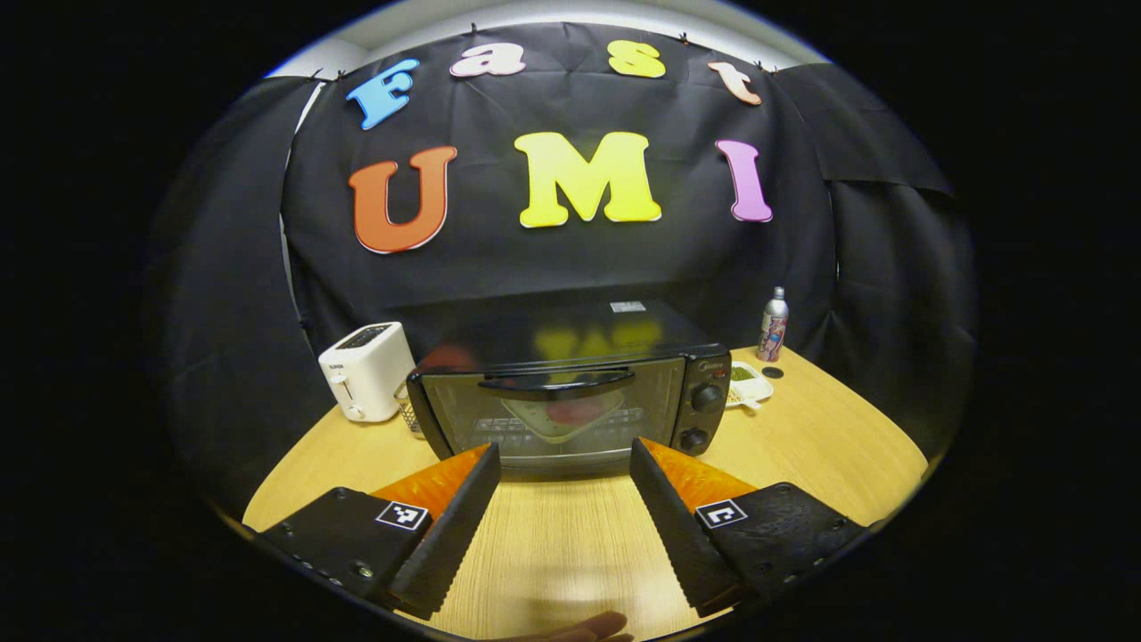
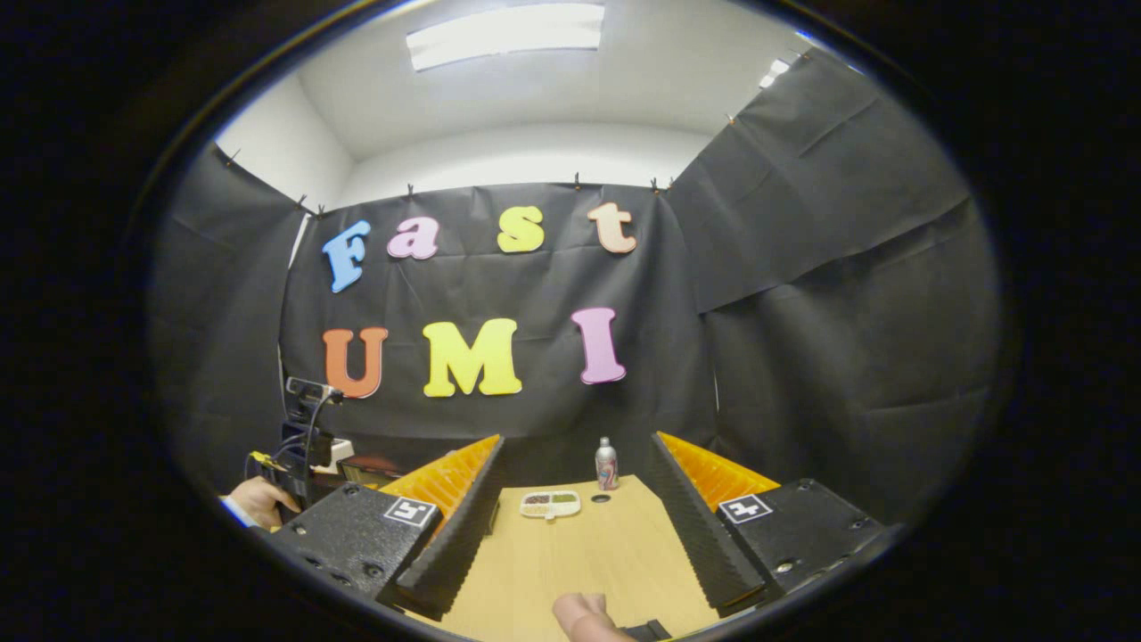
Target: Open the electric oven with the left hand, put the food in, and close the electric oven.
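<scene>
Both my hand-held grippers, left (image 1: 563, 499) and right (image 2: 579, 508), hang spread and empty over the table's (image 1: 570, 544) near edge, so with food apparently already inside the closed electric oven (image 1: 570, 401) mid-table, I judge nothing remains.

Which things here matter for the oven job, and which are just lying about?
For the job: electric oven, door shut; the food on a plate inside it; left tool, open.

Lying about: toaster, bottle, divided snack tray, small dark cap, right tool, open.
</scene>
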Tool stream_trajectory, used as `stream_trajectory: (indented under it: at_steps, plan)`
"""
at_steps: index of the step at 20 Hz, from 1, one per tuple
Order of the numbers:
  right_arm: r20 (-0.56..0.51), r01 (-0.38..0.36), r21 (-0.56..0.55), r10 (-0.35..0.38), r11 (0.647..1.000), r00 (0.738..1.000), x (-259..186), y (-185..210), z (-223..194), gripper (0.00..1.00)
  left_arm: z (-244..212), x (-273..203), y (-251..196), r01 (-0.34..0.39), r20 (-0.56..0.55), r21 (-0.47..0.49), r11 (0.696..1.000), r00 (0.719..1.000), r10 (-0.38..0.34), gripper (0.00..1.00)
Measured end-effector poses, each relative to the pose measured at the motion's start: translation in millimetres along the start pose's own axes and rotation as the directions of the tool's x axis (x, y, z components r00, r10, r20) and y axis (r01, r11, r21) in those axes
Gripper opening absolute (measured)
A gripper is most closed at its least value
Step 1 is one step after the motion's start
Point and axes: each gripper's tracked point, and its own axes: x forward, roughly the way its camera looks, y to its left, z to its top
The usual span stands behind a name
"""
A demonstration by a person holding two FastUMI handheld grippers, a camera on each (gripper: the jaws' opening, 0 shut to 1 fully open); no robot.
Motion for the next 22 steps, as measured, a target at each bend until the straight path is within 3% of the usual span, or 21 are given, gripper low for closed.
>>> stream_trajectory:
  at_steps: [6,7,11,12,13,14,22]
  plan:
    - [-0.015,-0.006,0.005,0.006,1.000,1.000,-2,7,-1,0.94,36,-84,4,-0.007,0.155,-0.056,0.998,0.988,0.015,0.93]
    - [-0.015,-0.009,0.004,0.009,1.000,1.000,-2,8,-1,1.00,39,-100,7,-0.009,0.179,-0.066,0.998,0.984,0.021,0.93]
    - [-0.035,-0.044,0.051,0.046,0.998,0.998,-8,19,-6,0.96,44,-173,13,0.009,0.261,-0.106,0.994,0.965,0.019,0.93]
    - [-0.043,-0.058,0.065,0.061,0.996,0.997,-8,21,-8,0.96,48,-189,17,0.008,0.291,-0.116,0.993,0.957,0.026,0.85]
    - [-0.046,-0.069,0.076,0.072,0.995,0.996,-7,24,-8,0.96,49,-203,20,0.002,0.308,-0.124,0.992,0.951,0.037,0.93]
    - [-0.051,-0.074,0.077,0.078,0.994,0.996,-5,25,-9,0.96,48,-215,23,-0.005,0.314,-0.130,0.991,0.948,0.046,0.94]
    - [-0.070,-0.062,0.055,0.066,0.997,0.995,-5,32,-13,0.96,39,-260,28,0.029,0.360,-0.142,0.989,0.933,0.024,0.94]
